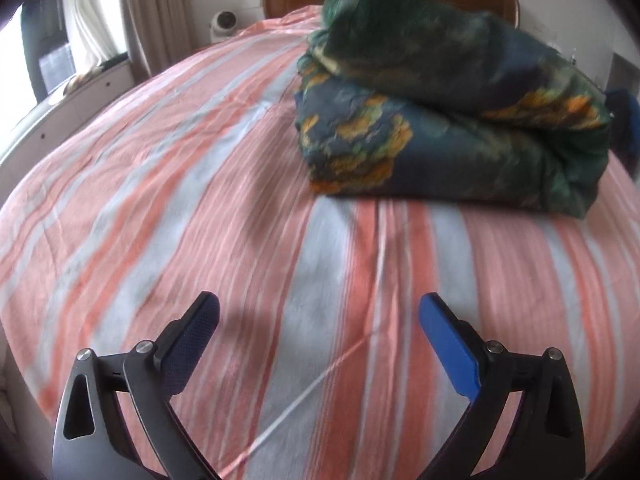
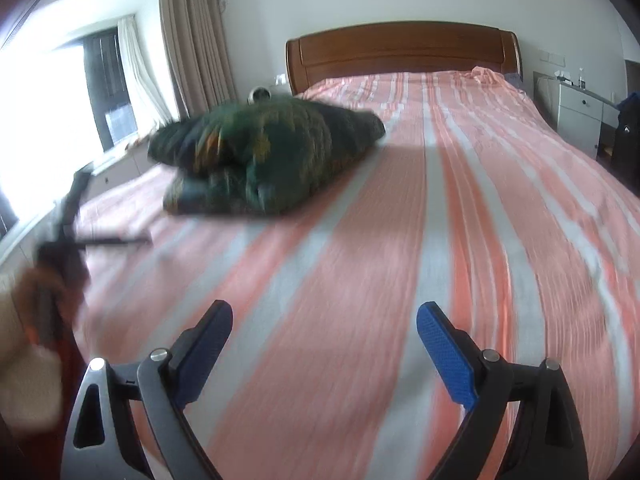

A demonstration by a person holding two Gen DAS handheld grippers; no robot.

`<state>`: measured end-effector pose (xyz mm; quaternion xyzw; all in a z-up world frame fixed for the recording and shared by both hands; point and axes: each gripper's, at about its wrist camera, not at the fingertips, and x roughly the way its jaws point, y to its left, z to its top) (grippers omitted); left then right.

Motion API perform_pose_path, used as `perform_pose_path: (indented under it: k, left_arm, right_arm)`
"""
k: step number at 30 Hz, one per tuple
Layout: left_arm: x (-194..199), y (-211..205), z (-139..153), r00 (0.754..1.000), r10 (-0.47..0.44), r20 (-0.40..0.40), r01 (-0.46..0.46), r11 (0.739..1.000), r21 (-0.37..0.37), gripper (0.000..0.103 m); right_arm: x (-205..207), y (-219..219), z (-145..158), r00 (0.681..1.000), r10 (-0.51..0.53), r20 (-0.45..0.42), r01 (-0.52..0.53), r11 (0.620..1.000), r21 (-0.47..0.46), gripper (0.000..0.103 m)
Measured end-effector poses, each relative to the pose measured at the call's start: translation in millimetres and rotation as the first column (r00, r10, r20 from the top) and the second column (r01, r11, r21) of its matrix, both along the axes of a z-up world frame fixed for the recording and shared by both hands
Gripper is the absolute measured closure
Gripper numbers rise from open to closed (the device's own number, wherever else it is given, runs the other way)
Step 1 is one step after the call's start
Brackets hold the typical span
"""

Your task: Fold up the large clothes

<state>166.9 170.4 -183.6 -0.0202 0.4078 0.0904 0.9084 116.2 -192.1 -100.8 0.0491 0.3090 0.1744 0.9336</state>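
With the left tool [image 1: 319,312] and right tool [image 2: 324,320] both hanging spread wide and empty over the striped bed [image 2: 440,240], the folded green floral quilt [image 1: 440,120] is sitting loosely stacked, risking slumping apart if nudged carelessly.

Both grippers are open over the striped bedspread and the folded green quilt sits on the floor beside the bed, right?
Not quite. The folded green quilt sits on top of the striped bedspread, not on the floor; both wrist views show it there. The rest holds: the left gripper and right gripper are open over the bedspread.
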Motion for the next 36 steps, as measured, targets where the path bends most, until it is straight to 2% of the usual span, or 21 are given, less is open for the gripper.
perform_pose_path:
  k: [3, 7, 9, 11, 13, 15, 17, 18, 19, 21, 23, 26, 29, 30, 33, 36]
  left_arm:
    - [-7.8, 5.8, -9.8, 0.998, 0.029, 0.06, -0.027, 0.999, -0.027, 0.0]
    - [-10.7, 7.3, -5.4, 0.998, 0.006, 0.062, -0.004, 0.999, -0.033, 0.001]
    - [-12.7, 8.6, -6.5, 0.998, 0.006, 0.063, -0.003, 0.999, -0.045, 0.001]
    - [-12.4, 7.4, -6.7, 0.998, 0.003, 0.061, 0.0, 0.999, -0.036, 0.001]
    - [-10.8, 6.2, -7.5, 0.998, -0.006, 0.059, 0.007, 1.0, -0.025, 0.001]
    - [-14.3, 5.6, -7.0, 0.998, -0.011, 0.056, 0.012, 1.0, -0.028, 0.001]
    - [-14.8, 6.0, -6.5, 0.998, -0.016, 0.055, 0.018, 0.999, -0.034, 0.001]
    - [-14.3, 6.7, -6.9, 0.998, -0.019, 0.054, 0.021, 0.999, -0.039, 0.001]
    - [-13.8, 6.7, -7.2, 0.998, -0.022, 0.052, 0.024, 0.999, -0.042, 0.0]
    - [-12.2, 6.7, -8.0, 0.998, -0.028, 0.049, 0.03, 0.999, -0.043, 0.0]
    - [-11.5, 6.8, -8.1, 0.998, -0.033, 0.048, 0.035, 0.999, -0.042, 0.0]
    - [-12.4, 6.8, -7.3, 0.998, -0.041, 0.045, 0.043, 0.998, -0.046, 0.0]
    - [-13.0, 7.9, -6.3, 0.998, -0.056, 0.038, 0.058, 0.997, -0.056, 0.0]
    - [-13.0, 8.6, -5.7, 0.998, -0.059, 0.036, 0.061, 0.996, -0.059, 0.0]
    - [-12.8, 9.4, -6.2, 0.997, -0.065, 0.032, 0.067, 0.996, -0.06, 0.0]
    - [-12.7, 9.0, -6.5, 0.997, -0.071, 0.028, 0.073, 0.996, -0.058, 0.0]
  right_arm:
    - [41.8, 19.3, 46.7, 0.998, 0.032, 0.058, -0.034, 0.999, 0.038, 0.01]
    - [122.9, 66.0, 120.9, 0.985, 0.04, 0.167, -0.053, 0.996, 0.077, 0.008]
    - [170.9, 99.9, 141.8, 0.984, 0.068, 0.166, -0.083, 0.993, 0.084, 0.006]
    - [216.1, 139.3, 143.5, 0.987, 0.077, 0.142, -0.084, 0.995, 0.045, 0.006]
    - [250.3, 177.2, 129.2, 0.99, 0.091, 0.11, -0.088, 0.996, -0.03, 0.006]
    - [273.7, 215.9, 98.2, 0.991, 0.129, 0.041, -0.123, 0.985, -0.124, 0.006]
    - [279.3, 255.5, 51.9, 0.977, 0.208, -0.045, -0.213, 0.949, -0.232, 0.003]
    - [273.7, 271.4, 26.8, 0.975, 0.216, -0.05, -0.221, 0.927, -0.302, 0.001]
    - [266.0, 276.9, 14.4, 0.976, 0.217, -0.016, -0.21, 0.922, -0.324, 0.001]
    - [252.2, 275.3, 2.8, 0.979, 0.195, 0.067, -0.165, 0.935, -0.314, 0.001]
    - [249.4, 269.0, -2.1, 0.978, 0.188, 0.085, -0.157, 0.945, -0.286, 0.001]
    - [257.6, 265.0, 10.8, 0.98, 0.196, 0.01, -0.187, 0.945, -0.269, 0.001]
    - [265.0, 256.7, 46.4, 0.974, 0.214, -0.077, -0.226, 0.943, -0.243, 0.002]
    - [267.8, 250.6, 66.5, 0.971, 0.225, -0.086, -0.238, 0.95, -0.201, 0.002]
    - [277.5, 239.6, 113.9, 0.983, 0.186, -0.002, -0.184, 0.974, -0.133, 0.002]
    - [304.6, 250.6, 133.1, 0.991, 0.123, 0.05, -0.114, 0.982, -0.151, 0.002]
